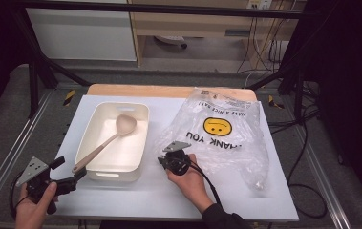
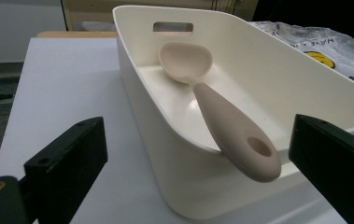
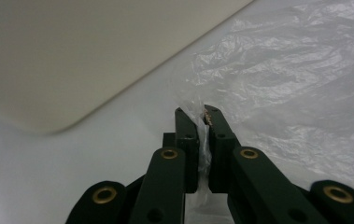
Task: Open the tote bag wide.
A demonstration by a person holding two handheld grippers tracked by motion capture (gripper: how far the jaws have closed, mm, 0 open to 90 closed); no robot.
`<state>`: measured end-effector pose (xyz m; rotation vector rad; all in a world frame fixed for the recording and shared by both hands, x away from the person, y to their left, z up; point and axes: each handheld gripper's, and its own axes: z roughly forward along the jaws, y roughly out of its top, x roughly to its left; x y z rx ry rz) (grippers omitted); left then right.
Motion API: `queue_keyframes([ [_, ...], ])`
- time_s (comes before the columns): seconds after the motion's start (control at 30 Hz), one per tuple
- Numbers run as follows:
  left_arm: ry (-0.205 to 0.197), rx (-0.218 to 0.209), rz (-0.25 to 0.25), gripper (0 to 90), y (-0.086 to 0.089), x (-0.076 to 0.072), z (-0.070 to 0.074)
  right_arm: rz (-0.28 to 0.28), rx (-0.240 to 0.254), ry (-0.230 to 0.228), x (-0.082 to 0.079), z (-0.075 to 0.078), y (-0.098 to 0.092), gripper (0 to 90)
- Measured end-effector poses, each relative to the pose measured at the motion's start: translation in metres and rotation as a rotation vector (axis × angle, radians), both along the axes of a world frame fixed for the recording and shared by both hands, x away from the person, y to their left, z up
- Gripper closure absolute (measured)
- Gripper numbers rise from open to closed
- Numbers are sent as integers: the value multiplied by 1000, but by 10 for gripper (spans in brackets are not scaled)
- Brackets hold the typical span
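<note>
The tub (image 1: 113, 138) blocks mid-table, the bag (image 1: 226, 133) covers the right, and seemingly bare board (image 1: 135, 193) runs along the near edge

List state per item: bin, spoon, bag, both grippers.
bin: upright, holds spoon
spoon: bowl inside bin, handle over near rim
plastic bag: crumpled flat, edge pinched
left gripper: open, jaws either side of the handle end
right gripper: shut on bag edge

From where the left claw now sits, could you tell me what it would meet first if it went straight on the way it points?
Most likely the spoon: its handle end juts over the near rim of the cream bin, right between the open left claw jaws. Depth is hard to judge, but the bin wall lies just behind.
</note>
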<state>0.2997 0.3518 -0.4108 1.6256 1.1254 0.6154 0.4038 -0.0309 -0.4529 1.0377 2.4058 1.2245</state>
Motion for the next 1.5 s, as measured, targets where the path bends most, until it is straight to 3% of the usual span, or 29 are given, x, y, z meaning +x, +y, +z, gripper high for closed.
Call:
queue_keyframes([
  [0.1,-1,-2,-1,43,0,0,0,-46,28,3,22,-2,8,871],
  [0.13,1,-3,-2,43,0,1,0,-46,28,3,22,-2,8,871],
  [0.17,2,-2,-2,43,0,1,0,-65,48,21,34,-4,12,871],
  [0.43,3,-3,4,43,1,1,0,-162,33,14,77,0,27,869],
  [0.5,6,-6,4,43,1,2,0,-173,49,19,82,2,28,813],
  [0.53,6,-6,4,43,1,2,0,-173,69,15,82,3,29,729],
  [0.63,11,-9,-1,43,3,2,0,-176,67,11,77,10,27,544],
  [0.77,13,-6,2,43,3,1,0,-185,64,-30,66,23,18,463],
  [0.8,12,-5,3,43,3,1,0,-190,63,-73,57,34,13,372],
  [0.87,14,-6,6,43,2,1,0,-197,61,-94,48,45,6,309],
  [0.93,15,-6,7,43,2,1,-1,-187,60,-103,44,49,2,291],
  [0.97,16,-1,7,43,2,1,-1,-179,52,-105,38,56,-5,242],
  [1.1,14,-2,14,43,2,0,-1,-153,50,-82,31,63,-23,167],
  [1.23,17,-2,17,43,2,1,-1,-158,59,-88,26,66,-37,136],
  [1.33,13,-4,18,43,2,0,-1,-142,37,-88,24,69,-48,102],
  [1.5,15,-3,12,43,2,1,-1,-155,51,-97,21,77,-77,60],
])
